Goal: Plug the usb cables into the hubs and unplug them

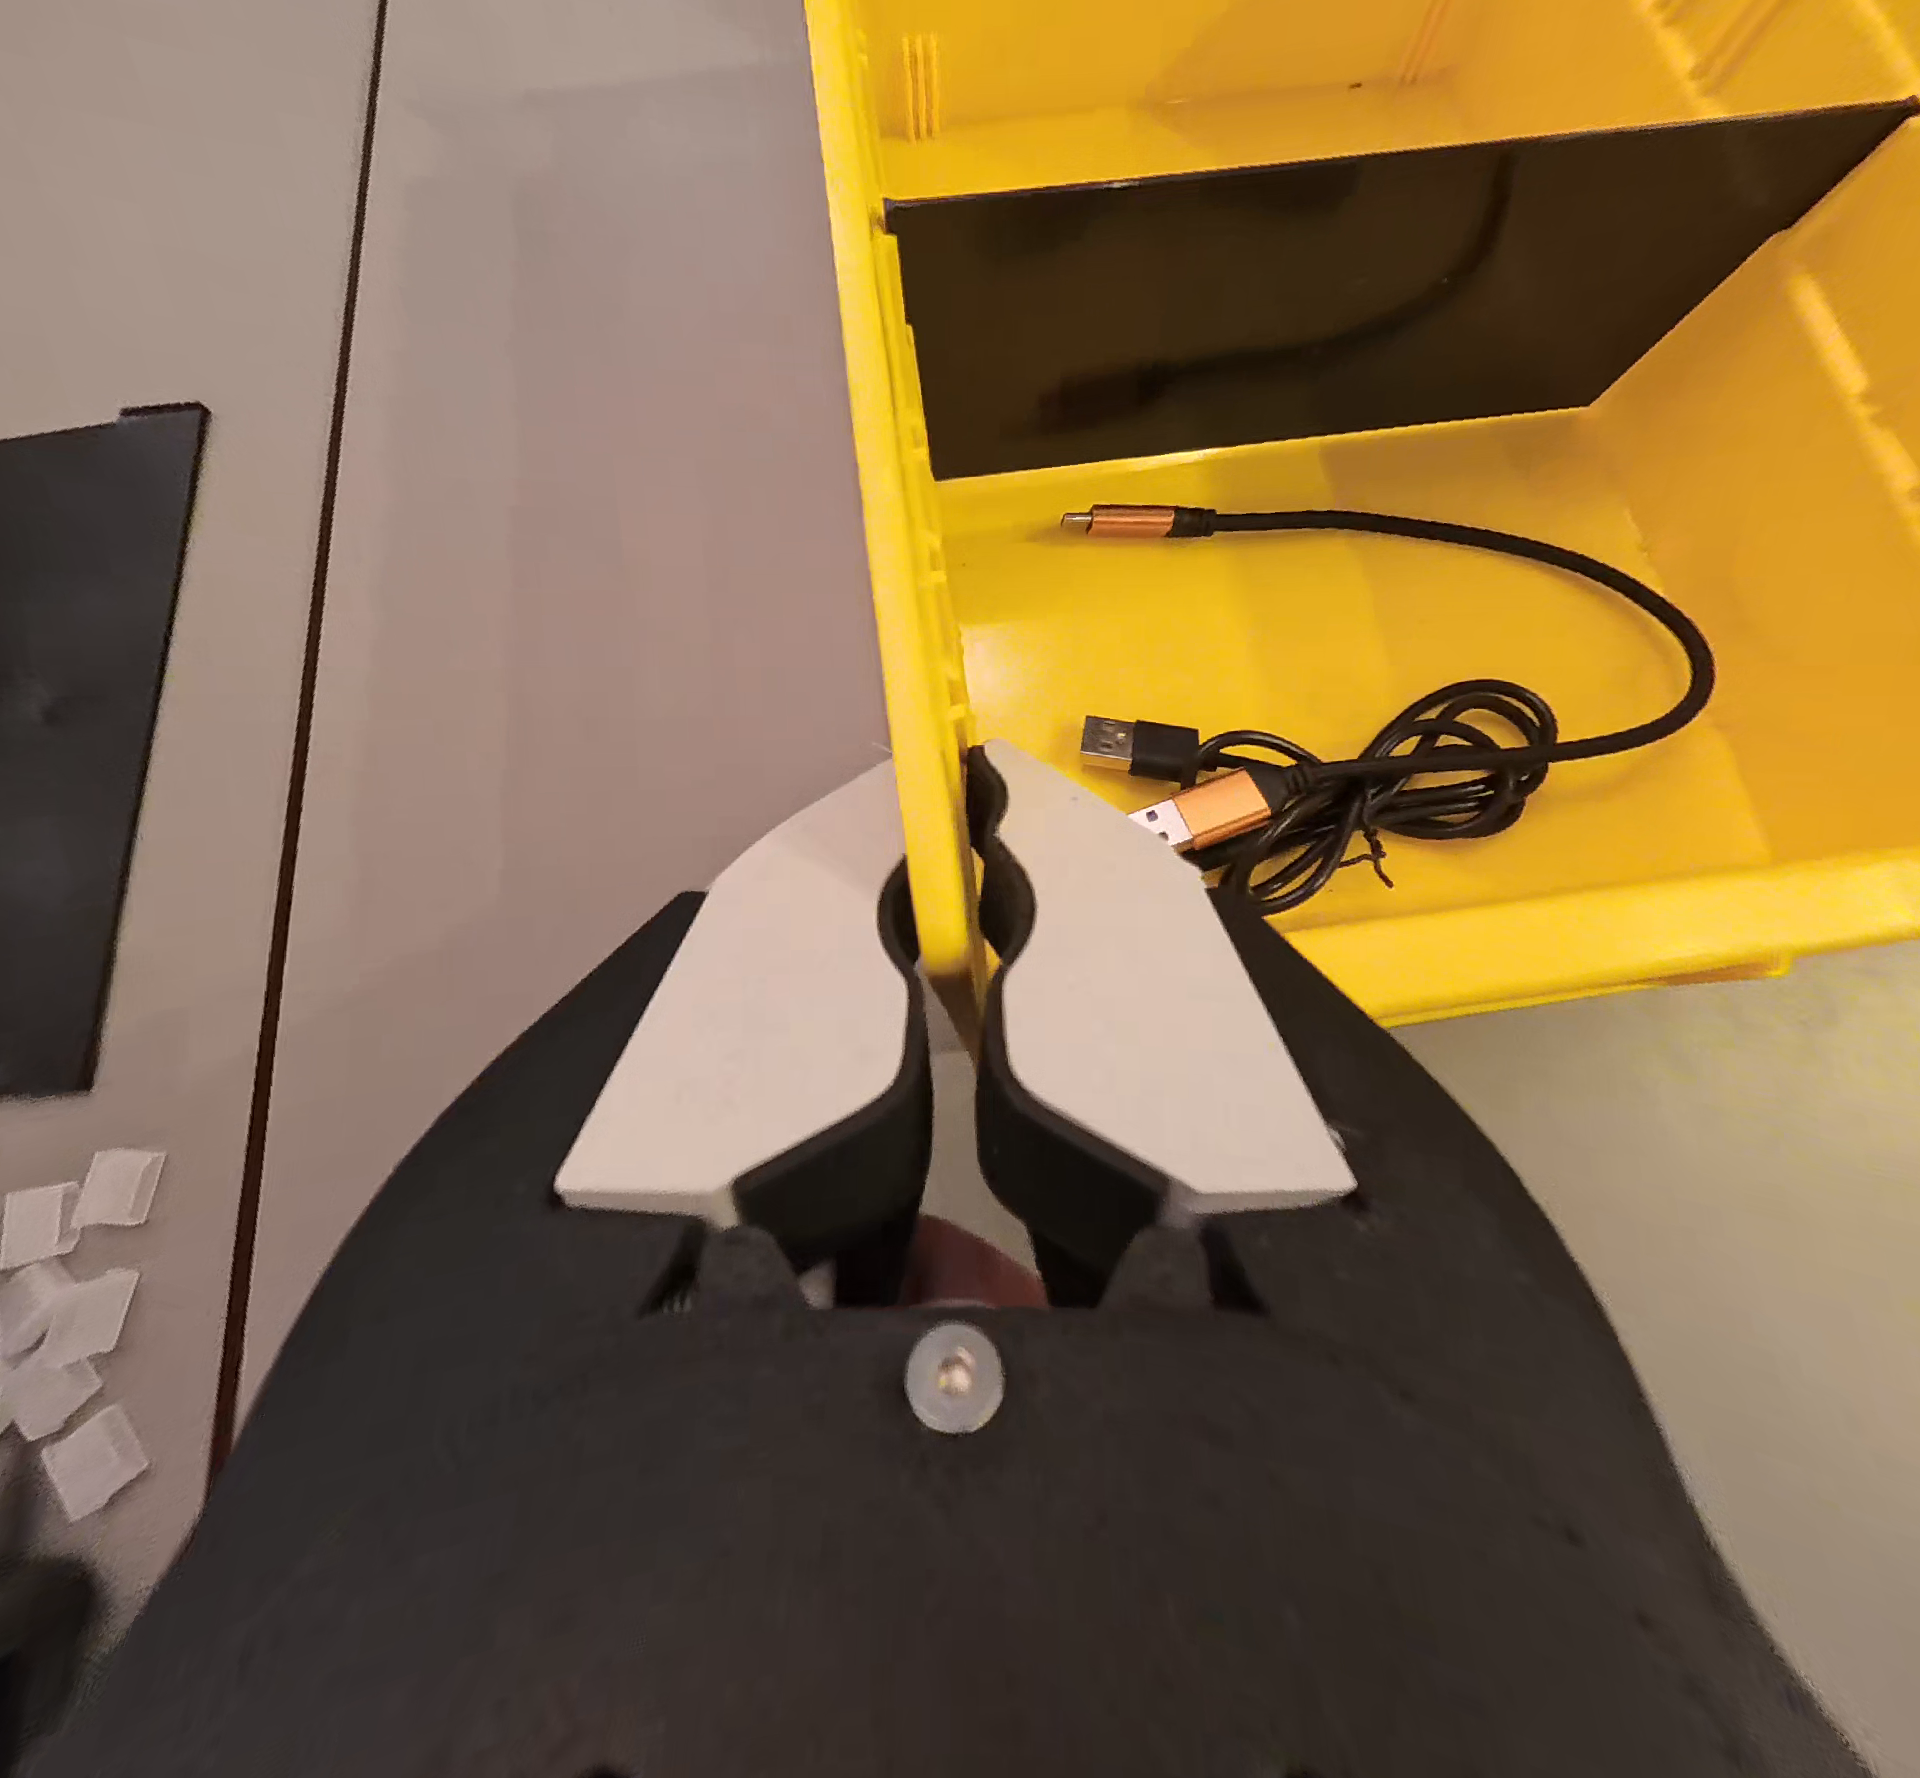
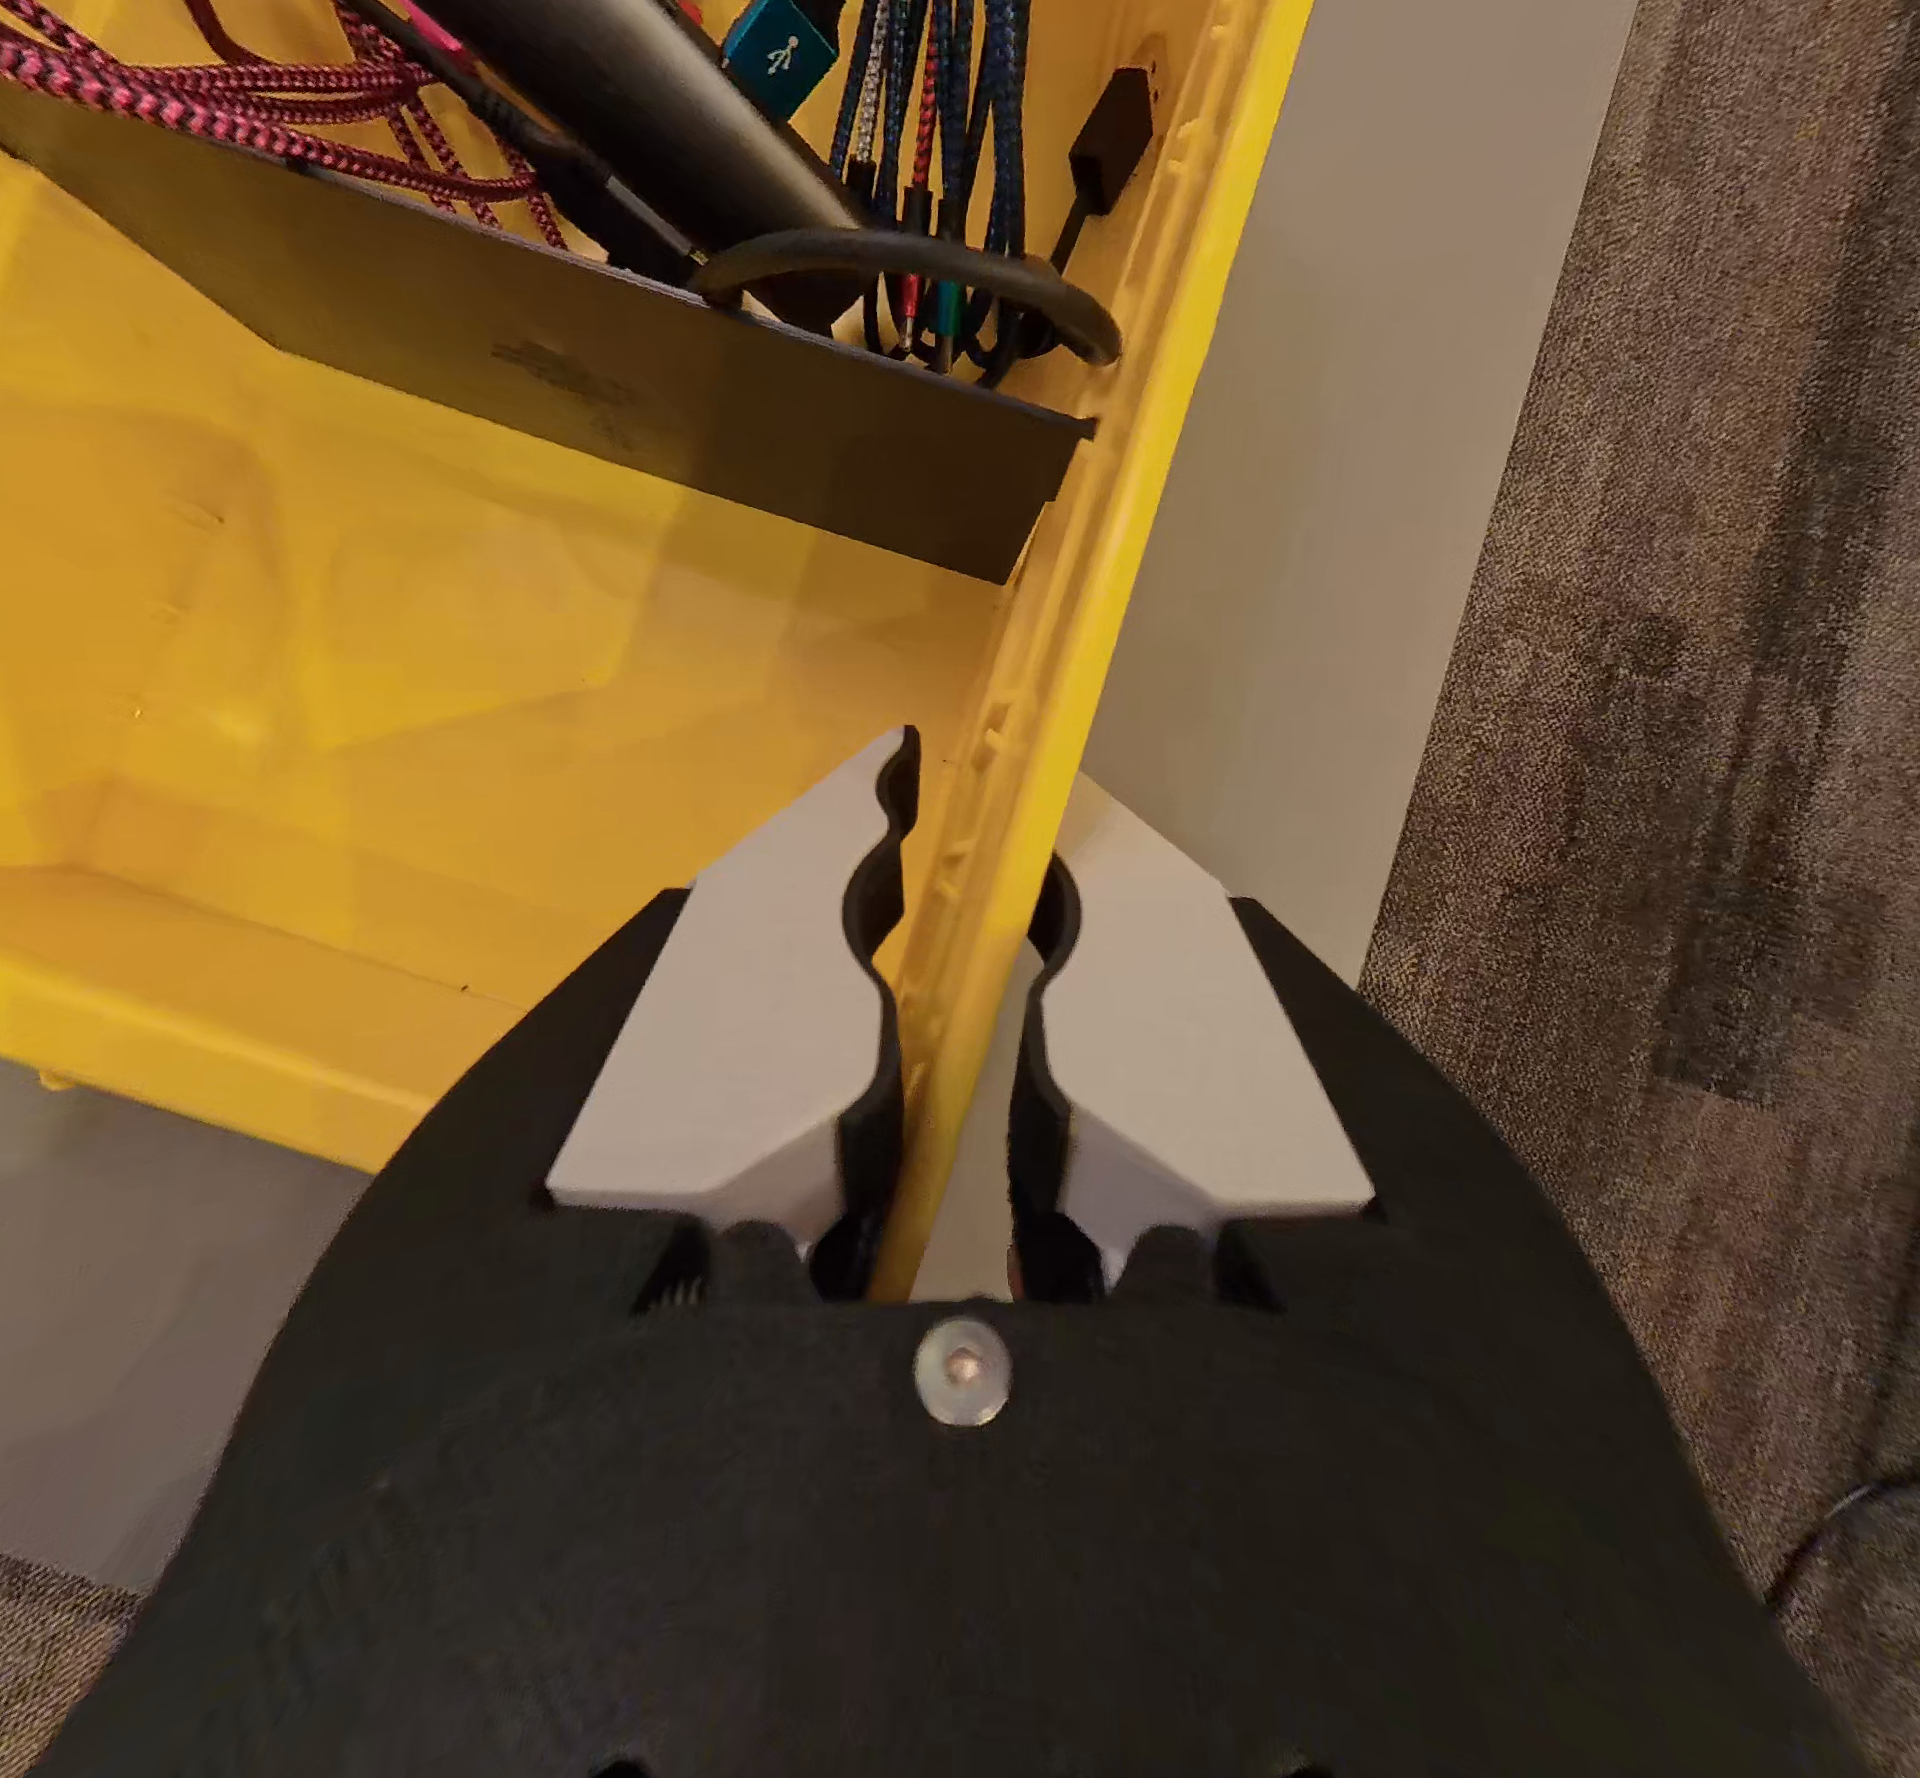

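Note:
A yellow bin (image 1: 1455, 939) stands on a grey table. My left gripper (image 1: 940, 760) is shut on the bin's left wall (image 1: 914, 585), one finger inside and one outside. In the near compartment lie a black cable (image 1: 1621, 606) with copper-coloured plugs (image 1: 1210, 814) and a thin black cable with a black USB plug (image 1: 1138, 746). My right gripper (image 2: 992, 757) is shut on the bin's right wall (image 2: 1101, 606). Behind a black divider (image 2: 623, 409), a dark grey hub (image 2: 582, 35) lies among red (image 2: 208, 87) and blue braided cables (image 2: 966, 14), with a teal USB plug (image 2: 779, 55).
A black divider (image 1: 1247, 305) splits the bin in the left wrist view. A black mat (image 1: 83, 741) and several small white squares (image 1: 73, 1313) lie on the table to the left. Brown carpet (image 2: 1662, 689) lies beyond the table's right edge. The gap from one gripper's tips to the other's is roughly 95 centimetres.

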### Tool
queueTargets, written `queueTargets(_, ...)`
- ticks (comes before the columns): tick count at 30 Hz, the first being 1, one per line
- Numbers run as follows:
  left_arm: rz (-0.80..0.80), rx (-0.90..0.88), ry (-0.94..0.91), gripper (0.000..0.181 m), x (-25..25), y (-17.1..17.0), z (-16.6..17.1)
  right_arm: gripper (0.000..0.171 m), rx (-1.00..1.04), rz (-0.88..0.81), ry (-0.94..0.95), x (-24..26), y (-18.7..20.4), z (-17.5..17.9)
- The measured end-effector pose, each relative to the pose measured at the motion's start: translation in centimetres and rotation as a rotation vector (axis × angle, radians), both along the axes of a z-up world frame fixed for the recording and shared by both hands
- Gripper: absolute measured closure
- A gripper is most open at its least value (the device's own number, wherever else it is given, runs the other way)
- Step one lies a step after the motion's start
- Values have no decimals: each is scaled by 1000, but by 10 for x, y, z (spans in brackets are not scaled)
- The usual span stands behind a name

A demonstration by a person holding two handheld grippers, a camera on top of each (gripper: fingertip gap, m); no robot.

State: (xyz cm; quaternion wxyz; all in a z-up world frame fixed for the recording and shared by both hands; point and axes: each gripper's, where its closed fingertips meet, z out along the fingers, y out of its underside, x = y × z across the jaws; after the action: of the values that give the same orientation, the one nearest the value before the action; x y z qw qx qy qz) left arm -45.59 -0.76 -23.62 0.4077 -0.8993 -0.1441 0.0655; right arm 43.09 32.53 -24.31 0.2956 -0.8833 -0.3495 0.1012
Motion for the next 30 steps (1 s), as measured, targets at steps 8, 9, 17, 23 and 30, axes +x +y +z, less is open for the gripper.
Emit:
queueTargets(8,13,69,-56,177,4,-18,5,159,8,-19,-4,-6,-9,1)
queueTargets(9,15,75,-64,177,4,-21,6,159,9,-21,-3,-8,-11,1)
queueTargets(17,-16,78,-95,177,22,-43,6,155,22,-31,0,-23,-34,1)
queueTargets(23,-49,90,-129,177,44,-56,3,154,28,-21,18,-38,-53,2)
queueTargets(30,-68,148,-89,177,65,-67,18,144,58,6,52,-67,-82,4)
